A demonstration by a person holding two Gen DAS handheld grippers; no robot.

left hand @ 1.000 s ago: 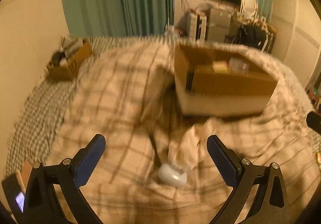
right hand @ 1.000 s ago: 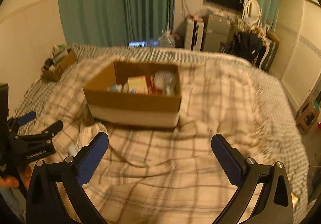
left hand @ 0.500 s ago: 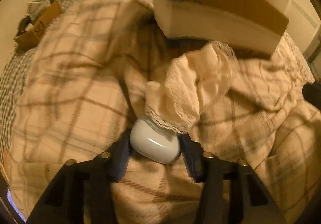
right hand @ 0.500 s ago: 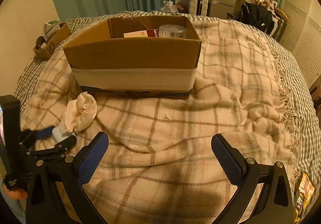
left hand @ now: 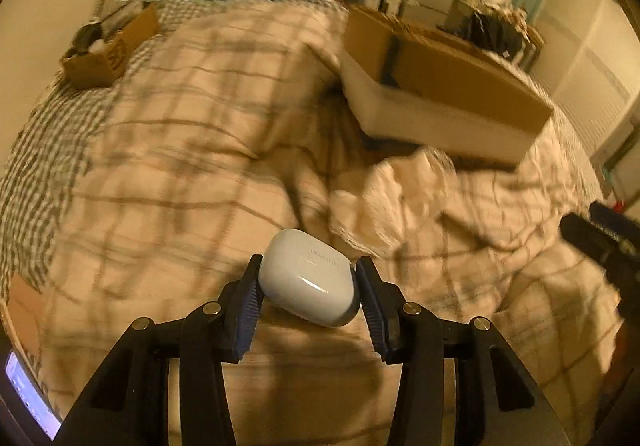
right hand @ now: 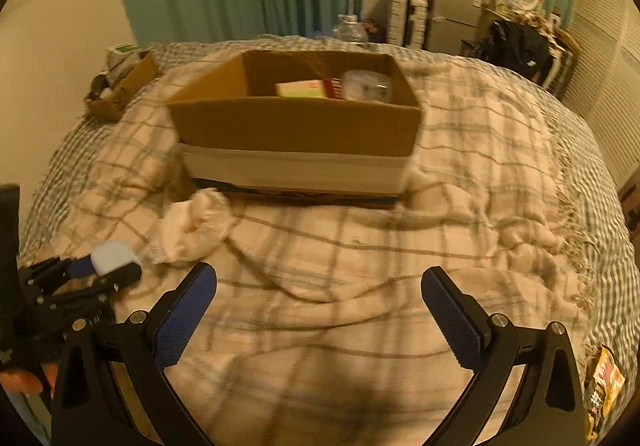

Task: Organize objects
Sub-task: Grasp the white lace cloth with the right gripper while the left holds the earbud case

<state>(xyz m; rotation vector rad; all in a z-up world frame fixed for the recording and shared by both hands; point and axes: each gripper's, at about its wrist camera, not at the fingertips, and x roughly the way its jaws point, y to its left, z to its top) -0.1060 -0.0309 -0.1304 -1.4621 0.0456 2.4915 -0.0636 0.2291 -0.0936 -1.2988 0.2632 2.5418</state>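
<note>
White earbud case [left hand: 308,282] sits pinched in the left gripper [left hand: 308,286] above the bed [left hand: 160,166]; right gripper [right hand: 320,310] gapes wide. Its glossy, rounded shell could squirt free short of the cardboard box [right hand: 296,126].

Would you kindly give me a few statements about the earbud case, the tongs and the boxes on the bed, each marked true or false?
1. The left tongs are closed on the white earbud case. True.
2. The right tongs hold the crumpled cloth. False: they are open and hold nothing; the cloth lies on the plaid blanket.
3. The large cardboard box has items inside. True.
4. The earbud case rests inside the large cardboard box. False: it is gripped by the left tongs, outside the box.
5. A small cardboard box sits at the bed's far left. True.
</note>
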